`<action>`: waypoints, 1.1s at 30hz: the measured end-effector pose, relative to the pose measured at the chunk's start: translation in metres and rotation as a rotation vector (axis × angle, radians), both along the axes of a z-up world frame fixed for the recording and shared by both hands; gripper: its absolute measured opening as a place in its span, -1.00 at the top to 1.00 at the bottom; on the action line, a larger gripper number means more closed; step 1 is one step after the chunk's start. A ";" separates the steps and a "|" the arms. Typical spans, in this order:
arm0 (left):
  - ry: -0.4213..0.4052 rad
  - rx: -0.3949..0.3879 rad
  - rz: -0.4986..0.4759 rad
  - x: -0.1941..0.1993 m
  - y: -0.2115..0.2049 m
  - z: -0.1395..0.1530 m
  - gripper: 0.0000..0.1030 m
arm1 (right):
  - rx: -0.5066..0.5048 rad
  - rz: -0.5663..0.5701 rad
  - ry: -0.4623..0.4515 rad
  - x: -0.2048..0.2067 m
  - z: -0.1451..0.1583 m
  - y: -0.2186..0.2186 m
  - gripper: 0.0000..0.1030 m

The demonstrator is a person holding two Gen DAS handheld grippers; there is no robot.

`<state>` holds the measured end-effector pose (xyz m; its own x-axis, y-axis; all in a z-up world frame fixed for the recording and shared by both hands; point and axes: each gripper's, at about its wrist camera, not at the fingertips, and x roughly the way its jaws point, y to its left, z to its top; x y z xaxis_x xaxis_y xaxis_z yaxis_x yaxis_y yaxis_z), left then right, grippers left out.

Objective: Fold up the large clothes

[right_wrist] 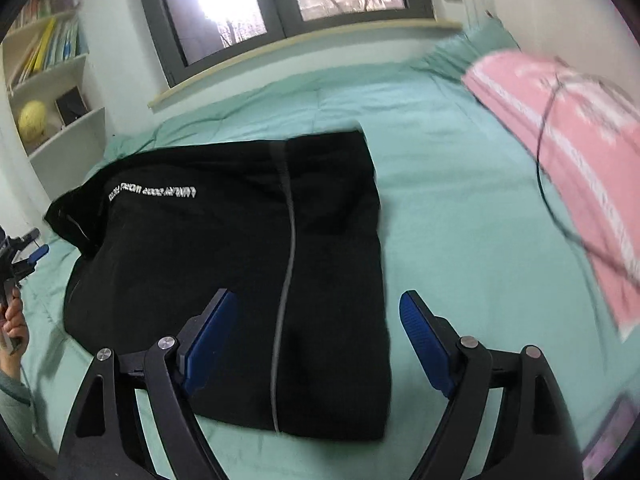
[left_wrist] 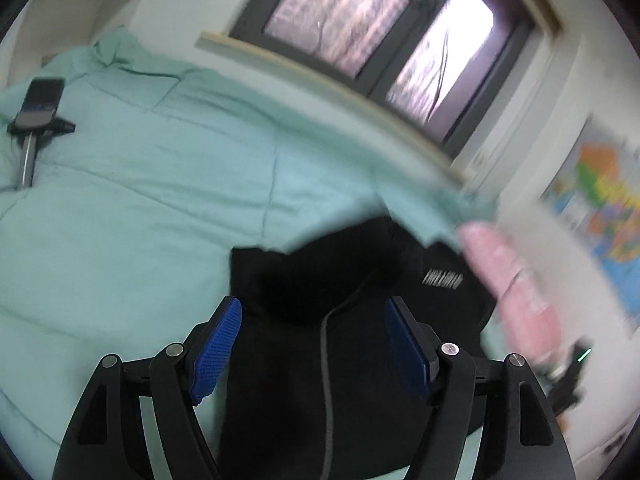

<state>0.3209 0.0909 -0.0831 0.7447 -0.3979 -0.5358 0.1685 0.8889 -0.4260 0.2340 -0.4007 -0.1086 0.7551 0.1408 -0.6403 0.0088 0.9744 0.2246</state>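
Just now both grippers stand with their fingers apart and nothing between the blue pads. Seen from the right wrist, the right gripper (right_wrist: 314, 340) hangs over the near edge of a black garment (right_wrist: 224, 264), which lies folded into a rough rectangle on the green bedspread (right_wrist: 440, 208) across the middle of the frame. A thin grey stripe (right_wrist: 289, 256) runs down the garment from top to bottom, and a line of white lettering (right_wrist: 154, 193) sits near its upper left corner. At the upper right of that frame a pink pillow (right_wrist: 568, 152) lies on the bedspread, well apart from the garment, with a dark cable (right_wrist: 546, 168) trailing over it. A bookshelf (right_wrist: 60, 92) fills the upper left; its top compartments hold upright books, and a lower one holds a yellow ball (right_wrist: 33, 120) beside a small dark frame. At the far left edge a hand (right_wrist: 16, 320) holds the left gripper, seen only in part.

From the left wrist, the left gripper (left_wrist: 314, 340) hovers above the same garment at the lower middle, pads clear of the cloth. A phone on a stand (left_wrist: 40, 108) rests on the bedspread at the upper left. A window (left_wrist: 384, 36) spans the top.
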 end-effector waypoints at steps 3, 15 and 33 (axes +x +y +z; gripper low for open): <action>0.031 0.166 -0.002 0.020 -0.022 -0.011 -0.46 | -0.006 -0.017 -0.006 0.032 0.003 -0.004 -0.67; 0.259 -0.063 -0.001 0.125 0.017 -0.048 -0.46 | 0.122 0.069 0.097 0.171 -0.044 -0.031 -0.67; 0.084 0.096 0.129 0.130 -0.035 0.024 0.78 | -0.196 -0.197 -0.046 0.164 0.027 0.013 0.79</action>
